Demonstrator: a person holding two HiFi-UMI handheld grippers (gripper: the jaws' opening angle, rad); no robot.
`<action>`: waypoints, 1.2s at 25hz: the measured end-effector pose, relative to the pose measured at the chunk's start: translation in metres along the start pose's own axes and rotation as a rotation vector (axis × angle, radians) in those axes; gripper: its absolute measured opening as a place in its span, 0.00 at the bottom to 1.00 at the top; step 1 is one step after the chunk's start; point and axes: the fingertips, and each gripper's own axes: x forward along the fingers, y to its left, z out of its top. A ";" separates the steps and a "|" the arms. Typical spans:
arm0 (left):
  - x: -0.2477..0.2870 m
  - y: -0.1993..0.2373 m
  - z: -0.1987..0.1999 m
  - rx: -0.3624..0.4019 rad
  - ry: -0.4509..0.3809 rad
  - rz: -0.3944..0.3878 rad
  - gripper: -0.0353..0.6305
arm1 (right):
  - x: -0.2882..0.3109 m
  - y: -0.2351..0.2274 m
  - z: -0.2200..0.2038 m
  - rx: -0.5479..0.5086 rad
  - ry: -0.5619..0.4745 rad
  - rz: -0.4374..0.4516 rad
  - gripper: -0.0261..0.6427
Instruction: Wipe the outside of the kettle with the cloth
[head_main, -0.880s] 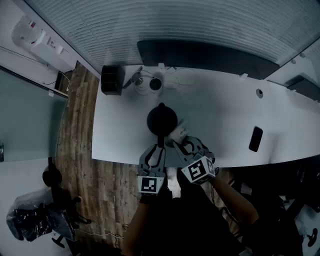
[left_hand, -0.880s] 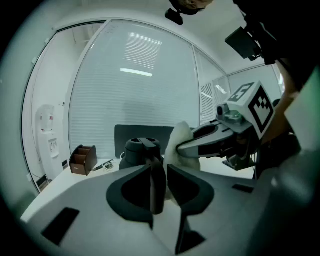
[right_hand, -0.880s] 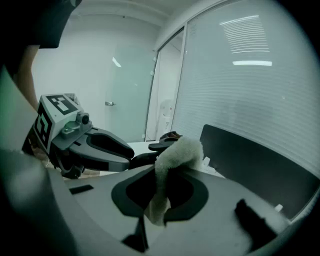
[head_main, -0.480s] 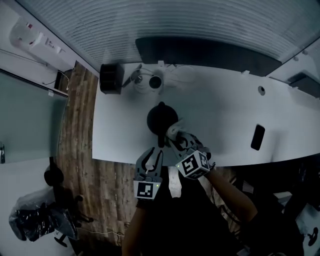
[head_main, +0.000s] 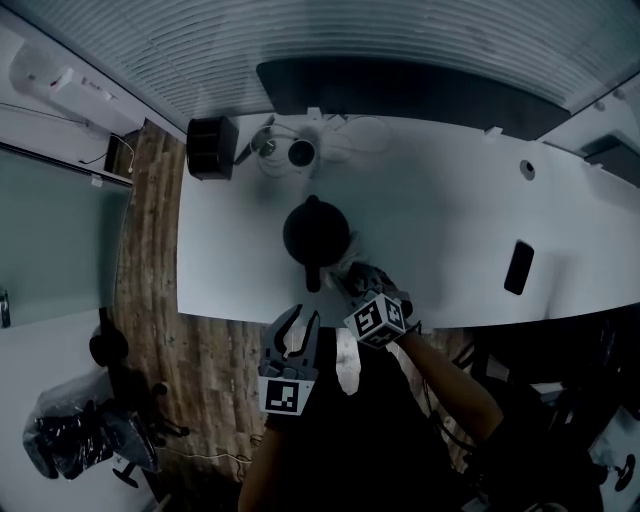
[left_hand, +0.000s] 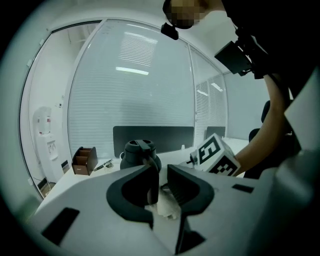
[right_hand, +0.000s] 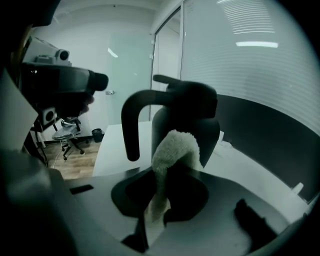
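Noted dark kettle (head_main: 316, 232) upright on white table (head_main: 430, 230) near its front edge, handle (right_hand: 131, 125) toward the person. Found right gripper (head_main: 358, 280) pinching a fluffy cloth (right_hand: 175, 150), wad up at the kettle's wall beside the handle, contact uncertain; left gripper (head_main: 300, 320) pressed together, off the table edge, clear of the kettle. Judged hard, smooth, apt to slide under sideways rubbing, so best steadied by the handle; cloth soft, limp, best pinched mid-fold.
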 end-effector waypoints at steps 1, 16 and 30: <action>-0.002 -0.002 -0.001 0.001 0.006 0.000 0.18 | 0.006 0.000 -0.006 -0.004 0.010 0.006 0.09; -0.019 -0.006 0.018 0.017 -0.021 0.005 0.18 | -0.066 -0.012 0.007 -0.033 -0.077 -0.046 0.09; -0.018 -0.012 0.024 0.028 -0.016 0.004 0.18 | -0.054 -0.043 0.069 -0.199 -0.162 -0.049 0.09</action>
